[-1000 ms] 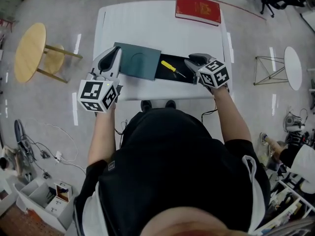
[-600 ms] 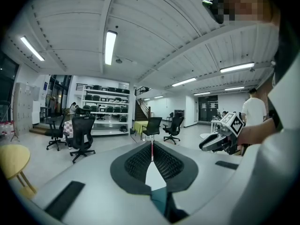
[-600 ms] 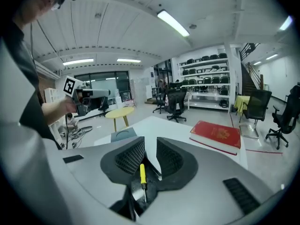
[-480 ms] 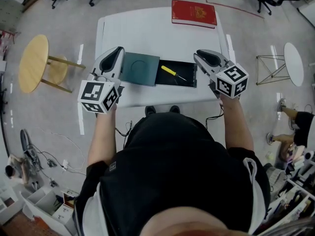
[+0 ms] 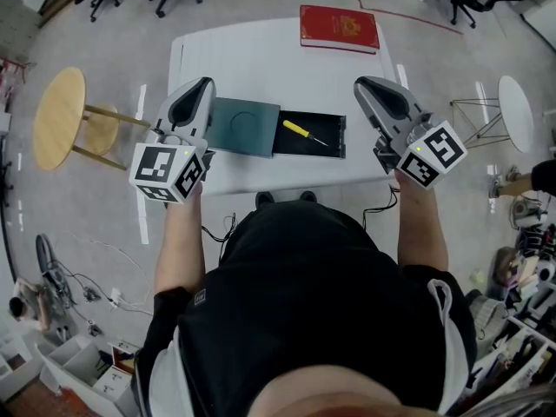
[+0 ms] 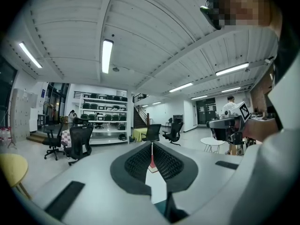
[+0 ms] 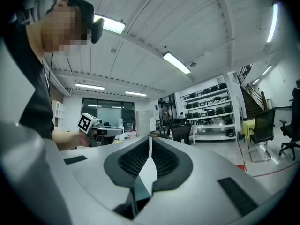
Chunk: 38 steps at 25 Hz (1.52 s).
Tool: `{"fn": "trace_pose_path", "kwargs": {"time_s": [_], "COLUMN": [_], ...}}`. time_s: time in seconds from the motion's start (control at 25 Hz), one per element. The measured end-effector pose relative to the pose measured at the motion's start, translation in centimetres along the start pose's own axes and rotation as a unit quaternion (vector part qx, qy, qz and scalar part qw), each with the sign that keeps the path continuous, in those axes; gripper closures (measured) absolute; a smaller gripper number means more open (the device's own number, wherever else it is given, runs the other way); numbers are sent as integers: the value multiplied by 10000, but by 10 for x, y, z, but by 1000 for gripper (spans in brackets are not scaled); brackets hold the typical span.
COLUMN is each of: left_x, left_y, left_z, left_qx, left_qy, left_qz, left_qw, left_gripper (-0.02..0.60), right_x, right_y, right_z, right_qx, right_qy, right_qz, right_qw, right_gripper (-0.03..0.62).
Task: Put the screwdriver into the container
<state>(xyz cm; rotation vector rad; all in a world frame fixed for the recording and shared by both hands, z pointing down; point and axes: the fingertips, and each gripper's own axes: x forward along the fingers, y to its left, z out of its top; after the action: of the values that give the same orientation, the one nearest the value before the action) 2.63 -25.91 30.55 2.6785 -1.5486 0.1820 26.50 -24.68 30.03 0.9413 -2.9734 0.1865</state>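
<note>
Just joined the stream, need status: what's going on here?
A person holds a two-jaw gripper in each hand above a white table. The yellow screwdriver lies inside the open black container, with a dark green lid at its left end. Neither gripper holds anything: the left gripper is shut, and the right gripper has its jaws closing on nothing.

The screwdriver [image 5: 305, 132] lies in the container [image 5: 335, 122], lid [image 5: 246, 127] to its left, book [image 5: 339, 27] behind.

You wear: black short-sleeved T-shirt [image 5: 313, 294] | white panels [image 5: 446, 315] down its sides | small white patch [image 5: 198, 295] on the sleeve behind your left gripper [image 5: 206, 83] | dark headset [image 6: 213, 6]
</note>
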Motion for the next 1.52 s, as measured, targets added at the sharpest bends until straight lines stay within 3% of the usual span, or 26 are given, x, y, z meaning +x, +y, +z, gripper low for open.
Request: {"fn": "trace_pose_path", "kwargs": {"time_s": [0.28, 0.68, 1.2, 1.52], "left_x": [4, 3, -9, -9], "left_y": [7, 11, 27, 26], "left_z": [15, 31, 11, 5], "left_qx": [111, 192, 93, 69], "left_qy": [-113, -301, -179, -123], "left_qz": [46, 215, 520, 522], "left_qw": [9999, 9991, 9984, 9985], "left_gripper": [558, 558, 558, 558], "right_x": [-3, 12, 7, 8], "right_y": [-6, 2, -15, -13], "right_z": [25, 38, 15, 11], "right_qx": [-171, -376, -307, -310], "right_qy": [-510, -717, -520, -430], "right_qz": [-285, -436, -849, -817], "right_qw": [9981, 9958, 9946, 9952], "right_gripper": [560, 565, 565, 565]}}
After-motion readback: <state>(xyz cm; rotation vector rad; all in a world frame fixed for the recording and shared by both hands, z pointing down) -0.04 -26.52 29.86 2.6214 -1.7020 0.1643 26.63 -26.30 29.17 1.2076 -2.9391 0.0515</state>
